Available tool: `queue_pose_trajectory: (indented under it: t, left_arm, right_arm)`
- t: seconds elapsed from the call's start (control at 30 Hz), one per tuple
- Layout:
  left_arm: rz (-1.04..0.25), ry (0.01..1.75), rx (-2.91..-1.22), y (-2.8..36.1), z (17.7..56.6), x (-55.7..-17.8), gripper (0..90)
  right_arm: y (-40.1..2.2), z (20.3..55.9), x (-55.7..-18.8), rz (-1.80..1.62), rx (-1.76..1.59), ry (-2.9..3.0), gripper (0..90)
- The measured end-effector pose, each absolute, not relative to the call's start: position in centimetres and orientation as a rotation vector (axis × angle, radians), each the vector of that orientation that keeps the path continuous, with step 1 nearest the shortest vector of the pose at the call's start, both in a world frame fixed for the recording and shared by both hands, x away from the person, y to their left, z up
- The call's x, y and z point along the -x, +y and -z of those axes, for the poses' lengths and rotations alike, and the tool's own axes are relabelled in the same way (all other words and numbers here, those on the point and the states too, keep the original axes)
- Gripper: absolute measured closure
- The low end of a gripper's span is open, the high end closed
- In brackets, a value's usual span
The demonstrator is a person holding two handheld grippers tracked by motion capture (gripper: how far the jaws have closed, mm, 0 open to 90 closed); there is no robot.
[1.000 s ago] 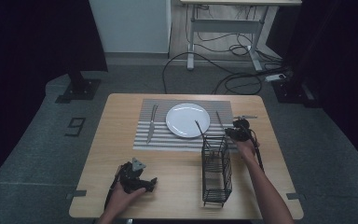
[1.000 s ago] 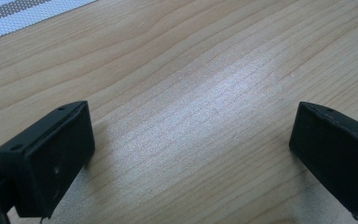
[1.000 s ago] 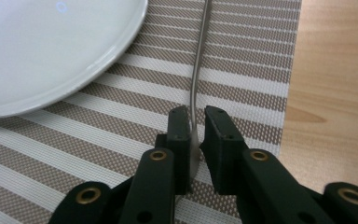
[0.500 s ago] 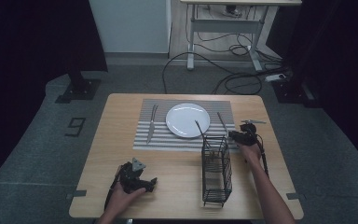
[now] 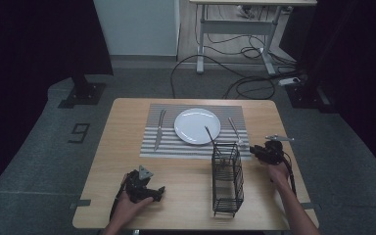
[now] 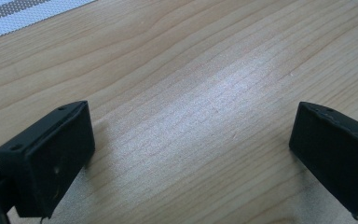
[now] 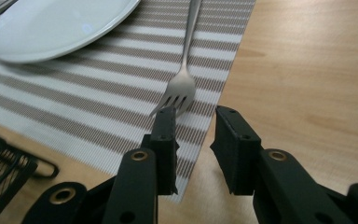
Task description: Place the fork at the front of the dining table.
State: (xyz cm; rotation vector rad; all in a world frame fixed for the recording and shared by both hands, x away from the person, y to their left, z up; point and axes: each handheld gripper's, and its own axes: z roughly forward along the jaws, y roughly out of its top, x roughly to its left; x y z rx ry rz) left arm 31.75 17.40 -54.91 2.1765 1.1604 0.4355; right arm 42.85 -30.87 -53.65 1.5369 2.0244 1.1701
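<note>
I note a silver fork [image 7: 182, 88] lying flat on the striped placemat [image 7: 98, 116], right of the white plate [image 7: 60, 23], tines toward the near edge, handle pointing far.

Bare wooden desk [image 5: 186, 183] lies open between the left gripper [image 5: 149, 192] and the tall black wire basket [image 5: 226, 178]. This basket stands as a barrier just beside the right gripper [image 5: 260, 152], near the silver metal fork [image 7: 182, 86].

On the bench [image 5: 127, 142] a placemat [image 5: 152, 147] carries a plate [image 5: 197, 125], with a knife [image 5: 159, 129] to its left and a fork [image 5: 235, 131] to its right; a wire rack [image 5: 226, 178] stands in front
</note>
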Motion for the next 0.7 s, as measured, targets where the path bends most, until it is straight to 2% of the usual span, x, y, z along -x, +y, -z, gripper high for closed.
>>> queue_pose_trajectory:
  t: [0.23,0.43,0.7]
  left_arm:
    - [-0.435,1.162,-2.175,17.4,54.9,-31.7,0.0]
    - [-0.436,1.161,-2.176,17.4,54.9,-31.7,0.0]
    - [-0.436,1.16,-2.177,17.4,54.9,-31.7,0.0]
  right_arm:
    - [-29.7,54.3,-42.9,-1.167,-1.469,2.074,69.4]
    - [-28.1,54.7,-43.9,-1.195,-1.484,2.063,73.7]
    - [-26.3,54.7,-45.2,-1.197,-1.522,2.027,73.3]
